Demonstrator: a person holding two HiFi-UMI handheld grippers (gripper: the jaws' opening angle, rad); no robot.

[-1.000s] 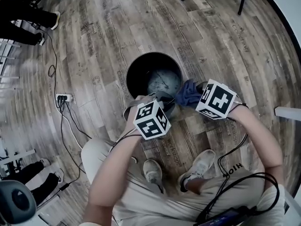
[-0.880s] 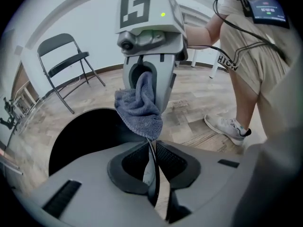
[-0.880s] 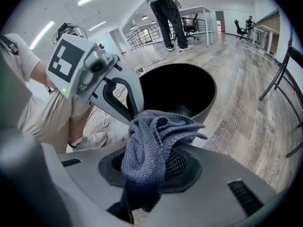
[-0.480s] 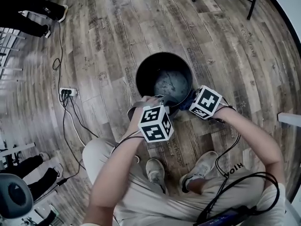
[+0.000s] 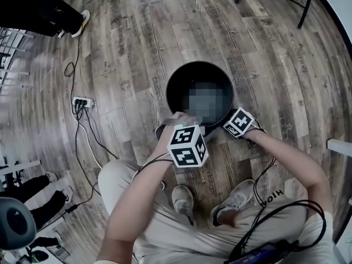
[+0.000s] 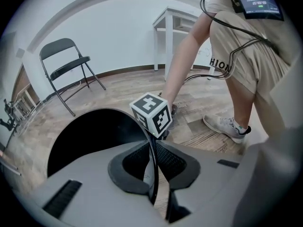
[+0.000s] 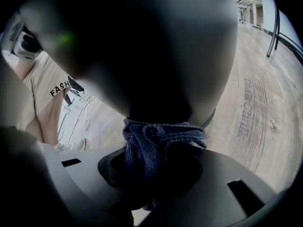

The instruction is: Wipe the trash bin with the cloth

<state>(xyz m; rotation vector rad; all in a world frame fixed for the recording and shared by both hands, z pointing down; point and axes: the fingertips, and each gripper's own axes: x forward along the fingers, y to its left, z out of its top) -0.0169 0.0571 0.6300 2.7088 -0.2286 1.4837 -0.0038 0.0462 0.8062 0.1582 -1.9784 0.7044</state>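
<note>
Wood-plank flooring (image 5: 137, 48) surrounds the black trash bin (image 5: 175, 84), which stands upright between the two hand-held tools. We see the left gripper (image 6: 155, 167), its jaws having just been closing, clamped on the bin's thin near rim to steady it. The right gripper (image 7: 156, 167) pinches a bunched blue cloth (image 7: 158, 136) against the bin's outer wall. We judge the wiping under way on the near side, with the far side and the inside left to do. Overhead, the marker cube (image 5: 240, 122) hides the cloth. Its contact with the wall looks likely, though the close view is dim. No wiped patches can be made out.
</note>
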